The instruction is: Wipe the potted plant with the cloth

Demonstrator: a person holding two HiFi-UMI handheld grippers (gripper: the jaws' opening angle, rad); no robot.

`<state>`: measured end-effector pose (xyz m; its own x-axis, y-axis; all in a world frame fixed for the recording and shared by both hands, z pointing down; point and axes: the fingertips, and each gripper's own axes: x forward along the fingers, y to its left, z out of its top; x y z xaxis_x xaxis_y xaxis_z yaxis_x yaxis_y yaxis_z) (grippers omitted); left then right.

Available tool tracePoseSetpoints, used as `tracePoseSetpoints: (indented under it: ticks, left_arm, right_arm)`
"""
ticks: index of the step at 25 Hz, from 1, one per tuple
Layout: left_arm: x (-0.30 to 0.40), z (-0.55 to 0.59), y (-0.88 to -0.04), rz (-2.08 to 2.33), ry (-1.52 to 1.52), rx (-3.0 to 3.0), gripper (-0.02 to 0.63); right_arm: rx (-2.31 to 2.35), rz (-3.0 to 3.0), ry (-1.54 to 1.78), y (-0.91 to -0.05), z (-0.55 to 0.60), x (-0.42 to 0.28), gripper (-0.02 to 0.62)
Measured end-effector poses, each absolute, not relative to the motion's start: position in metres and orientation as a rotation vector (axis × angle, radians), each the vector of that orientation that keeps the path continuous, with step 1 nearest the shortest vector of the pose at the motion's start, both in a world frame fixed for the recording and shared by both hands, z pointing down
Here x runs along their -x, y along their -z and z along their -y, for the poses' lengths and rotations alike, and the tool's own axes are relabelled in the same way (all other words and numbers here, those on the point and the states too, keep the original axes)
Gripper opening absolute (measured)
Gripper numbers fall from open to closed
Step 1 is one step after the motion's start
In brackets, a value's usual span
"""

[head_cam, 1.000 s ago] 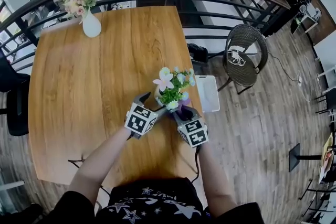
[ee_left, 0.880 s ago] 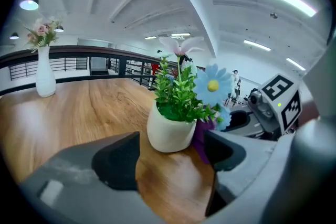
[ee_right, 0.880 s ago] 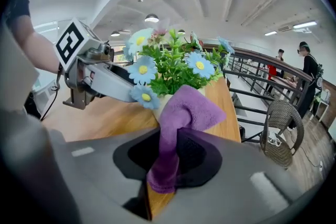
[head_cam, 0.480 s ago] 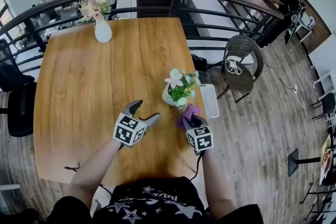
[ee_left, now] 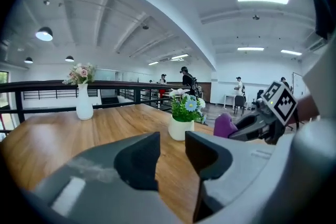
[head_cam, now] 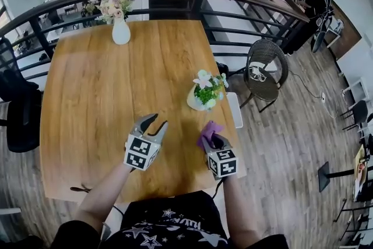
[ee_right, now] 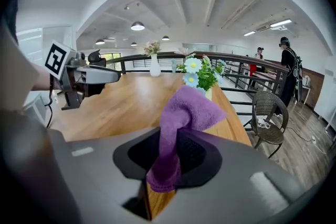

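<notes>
My right gripper (head_cam: 212, 140) pinched the fuzzy purple cloth (ee_right: 186, 107). My left gripper (head_cam: 157, 121), jaws just narrowing, stayed slightly apart and empty. The round white potted plant (head_cam: 205, 91) stood ahead.

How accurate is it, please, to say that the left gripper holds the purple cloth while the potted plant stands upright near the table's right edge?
Not quite: the right gripper, not the left, holds the purple cloth, pinched between its fingers in the right gripper view. The left gripper has just been closing on nothing. The potted plant does stand upright near the table's right edge.
</notes>
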<state>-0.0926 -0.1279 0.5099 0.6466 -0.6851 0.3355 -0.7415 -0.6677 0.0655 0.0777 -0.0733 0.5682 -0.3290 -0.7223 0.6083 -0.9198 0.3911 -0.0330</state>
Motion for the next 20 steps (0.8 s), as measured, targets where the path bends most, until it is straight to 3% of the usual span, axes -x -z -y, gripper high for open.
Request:
tracePoseSetpoints:
  ticks: [7,20]
  left_arm:
    - [0.113,0.100,-0.508,1.228,-0.332,-2.618,0.012]
    - [0.117,0.045,-0.494,1.426,-0.327,-2.542,0.002]
  right_arm:
    - [-1.390,2.211,-0.425,-0.551,0.074,-0.060,0.083]
    - [-1.281,2.387,-0.365,-0.522,0.040,-0.046,0.081]
